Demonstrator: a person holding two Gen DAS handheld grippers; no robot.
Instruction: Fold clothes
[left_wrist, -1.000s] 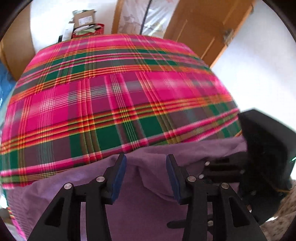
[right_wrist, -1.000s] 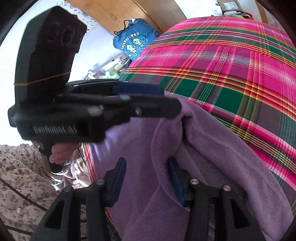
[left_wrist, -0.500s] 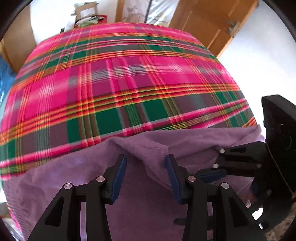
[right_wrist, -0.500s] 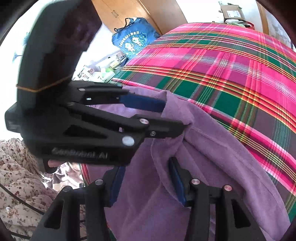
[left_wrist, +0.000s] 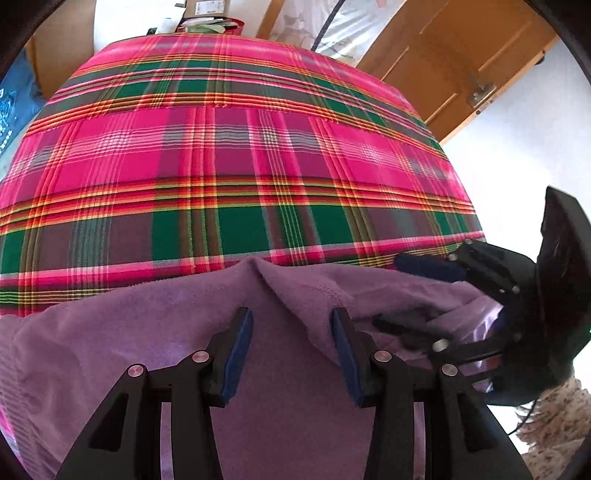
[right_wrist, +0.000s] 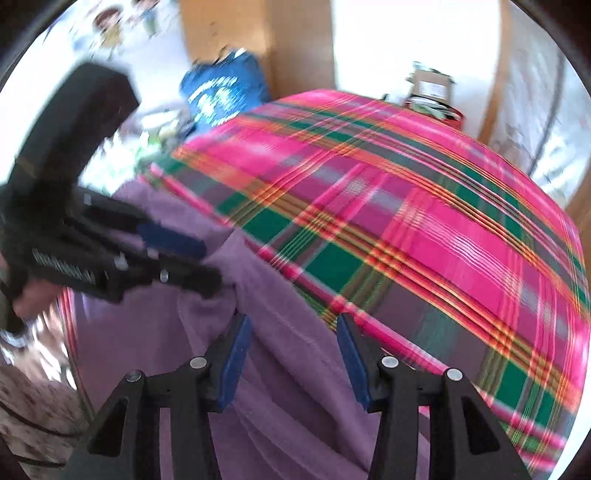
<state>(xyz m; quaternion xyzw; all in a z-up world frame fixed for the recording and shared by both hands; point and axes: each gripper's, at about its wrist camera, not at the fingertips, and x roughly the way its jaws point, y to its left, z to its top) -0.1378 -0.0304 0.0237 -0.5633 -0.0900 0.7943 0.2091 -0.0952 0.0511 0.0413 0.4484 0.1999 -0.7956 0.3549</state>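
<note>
left tool (left_wrist: 291, 332) angled down over purple garment (left_wrist: 110, 332), jaws apart

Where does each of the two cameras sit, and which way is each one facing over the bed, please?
Left wrist: on the left gripper, looking down over the purple garment and across the plaid bedspread toward a wooden door; own fingers show, right gripper at right.
Right wrist: on the right gripper, blurred, facing garment and bedspread toward a blue bag; own fingers, left gripper and hand show.
Shared: garment, bedspread, both grippers.
</note>
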